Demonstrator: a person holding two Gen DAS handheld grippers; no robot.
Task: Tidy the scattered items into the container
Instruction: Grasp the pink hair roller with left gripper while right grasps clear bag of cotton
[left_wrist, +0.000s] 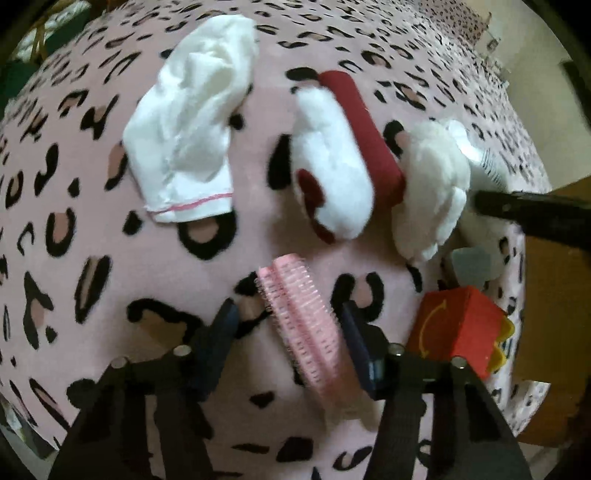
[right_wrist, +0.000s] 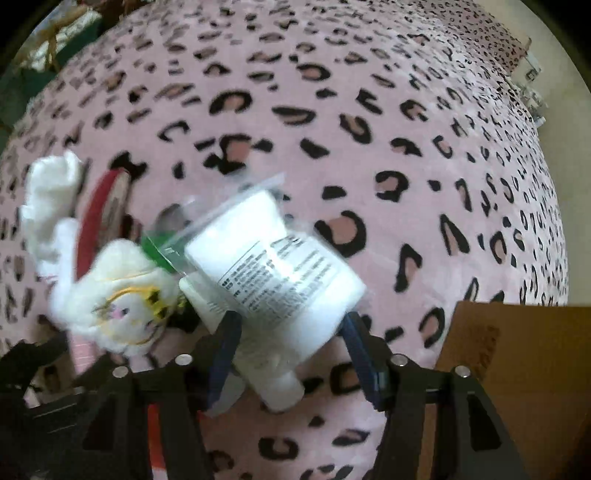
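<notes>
While both claws are straddling targets, quick status, left to right.

Left claw (left_wrist: 286, 325): spread wide, fingers either side of the pink hair roller (left_wrist: 301, 325), not pinching yet. Roller lies on the leopard-print bed (left_wrist: 110, 258), long axis running away from me and slightly leftward, roughly in line with the fingers. Judging by looks it's light, hollow and bristly, so it should grip well but could crush; I'd squeeze mid-length across the short axis, gently.

Further out on the bed: white cloth bag (left_wrist: 192, 140) upper left, red-and-white plush (left_wrist: 340, 166) centre, white fluffy toy (left_wrist: 432, 192) beside it, red fries-box toy (left_wrist: 458, 328) near the bed edge.

Right claw (right_wrist: 290, 328): spread, fingers flanking the bagged white pack (right_wrist: 273, 273); whether they touch it I can't tell, frame is blurred. Pack lies on the bed, long axis diagonal, upper left to lower right, near end between my fingers. Plastic sleeve looks slippery, contents soft and light; I'd take hold on the bulky middle, not the loose film.

Cardboard box (right_wrist: 517, 369) sits just right of it, presumably the container.
</notes>
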